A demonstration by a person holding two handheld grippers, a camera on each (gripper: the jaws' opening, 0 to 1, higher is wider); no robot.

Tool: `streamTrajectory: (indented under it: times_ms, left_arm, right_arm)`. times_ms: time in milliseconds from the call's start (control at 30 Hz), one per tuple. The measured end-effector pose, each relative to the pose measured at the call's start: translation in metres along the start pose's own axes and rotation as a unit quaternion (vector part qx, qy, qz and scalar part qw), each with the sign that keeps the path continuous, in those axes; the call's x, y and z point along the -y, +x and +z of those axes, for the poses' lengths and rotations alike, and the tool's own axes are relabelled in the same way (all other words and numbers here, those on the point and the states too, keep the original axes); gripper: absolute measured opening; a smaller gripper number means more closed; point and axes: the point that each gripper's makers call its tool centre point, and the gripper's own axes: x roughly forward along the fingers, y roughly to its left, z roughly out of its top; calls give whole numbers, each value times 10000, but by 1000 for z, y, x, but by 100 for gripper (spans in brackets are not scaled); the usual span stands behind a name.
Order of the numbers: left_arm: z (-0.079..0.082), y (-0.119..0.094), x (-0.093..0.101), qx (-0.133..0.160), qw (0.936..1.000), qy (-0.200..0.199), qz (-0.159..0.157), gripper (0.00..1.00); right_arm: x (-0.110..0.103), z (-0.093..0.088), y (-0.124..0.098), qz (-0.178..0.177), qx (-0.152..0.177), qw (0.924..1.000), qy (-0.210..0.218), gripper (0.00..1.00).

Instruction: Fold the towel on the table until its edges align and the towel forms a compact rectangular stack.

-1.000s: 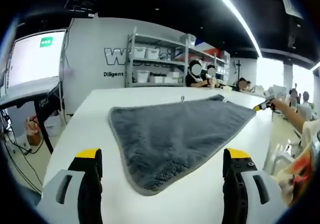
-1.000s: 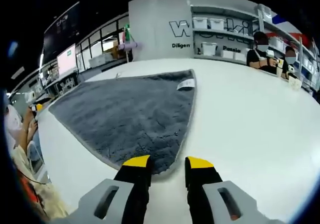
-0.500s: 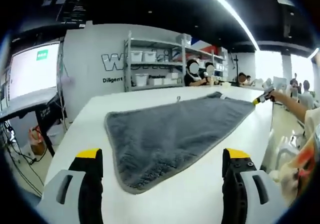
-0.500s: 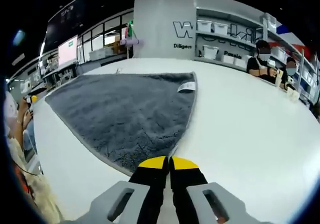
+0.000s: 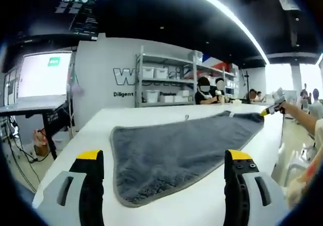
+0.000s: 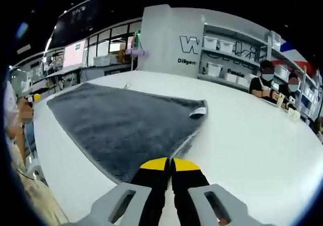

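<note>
1. Your left gripper [image 5: 164, 160] stood with its jaws wide apart, holding nothing, just short of the near corner of the grey towel [image 5: 176, 148].
2. The towel lay flat and unfolded on the white table [image 5: 101, 130]. Its grey bound edge ran around the pile, and in the left gripper view its near corner pointed between your two yellow-tipped jaws without touching either.
3. Your right gripper [image 6: 169, 163] had its jaws pressed together at the yellow tips, right at the towel's [image 6: 121, 130] nearest corner. That corner met the tips, and the edge beside them rose slightly off the table [image 6: 252, 145]. Whether cloth was actually pinched between the jaws, I could not tell from the right gripper view.
4. A small white label [image 6: 198, 113] sat on the towel's edge, beyond the right gripper and a little to its right in that view.
5. In the left gripper view, your right gripper [image 5: 272, 107] showed at the towel's far right corner, held in a hand.
6. Beyond the towel's far edge stood a grey wall with dark lettering [image 5: 128, 77] and metal shelving with white bins [image 5: 161, 77].
7. Seated people [image 5: 204, 91] were at the shelving side of the towel, past the table's end.
8. A lit screen [image 5: 43, 74] hung left of the lettering in the left gripper view.
</note>
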Motion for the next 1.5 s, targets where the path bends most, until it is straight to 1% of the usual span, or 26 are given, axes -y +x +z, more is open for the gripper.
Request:
streamTrajectory:
  times_ms: [167, 200, 267, 367, 433, 467, 567, 600, 667, 700, 767, 967, 1100, 1333, 1433, 1500]
  left_arm:
    - [-13, -1, 12, -247, 9994, 254, -40, 97]
    - [-15, -1, 15, -306, 9989, 351, -78, 97]
    - [-17, -2, 19, -435, 9979, 454, -159, 97]
    - [-7, -6, 26, -316, 9978, 563, -171, 95]
    - [-2, -9, 32, -224, 9982, 527, -198, 94]
    - [-1, -10, 33, -211, 9982, 524, -200, 94]
    - [0, -14, 36, -229, 9978, 589, -205, 94]
    - [1, -16, 38, -235, 9976, 611, -206, 94]
    - [1, -19, 39, -175, 9979, 589, -218, 94]
    - [0, -20, 41, -179, 9980, 529, -291, 94]
    - [0, -22, 41, -179, 9981, 511, -304, 94]
    - [1, -30, 31, -156, 9986, 472, -174, 94]
    - [0, -34, 29, -162, 9987, 446, -161, 94]
    - [4, -39, 27, -38, 9992, 384, -129, 93]
    - [3, -38, 28, -79, 9990, 423, -146, 93]
    - [0, -37, 30, -133, 9988, 450, -169, 93]
  right_arm:
    - [-15, 16, 8, 68, 86, 9999, -107, 0]
    - [-21, 19, 10, 102, 89, 9998, -139, 0]
    - [-25, 20, 12, 141, 82, 9997, -175, 0]
    - [-45, 28, 18, 283, 138, 9991, -268, 0]
    - [-58, 33, 21, 397, 206, 9987, -264, 0]
    - [-60, 34, 21, 424, 225, 9985, -257, 0]
    - [-81, 54, 26, 602, 716, 9956, 46, 0]
    - [-89, 55, 29, 654, 746, 9950, 57, 0]
    - [-97, 56, 34, 736, 750, 9944, 63, 0]
    - [-106, 56, 38, 822, 753, 9937, 86, 0]
    - [-118, 59, 45, 928, 767, 9927, 98, 0]
    - [-155, 71, 53, 1184, 916, 9887, 27, 0]
    - [-177, 80, 62, 1376, 964, 9858, 43, 0]
    - [-208, 85, 73, 1680, 965, 9809, 157, 0]
    - [-219, 89, 75, 1793, 975, 9788, 177, 0]
    - [-224, 96, 76, 1844, 1019, 9773, 201, 0]
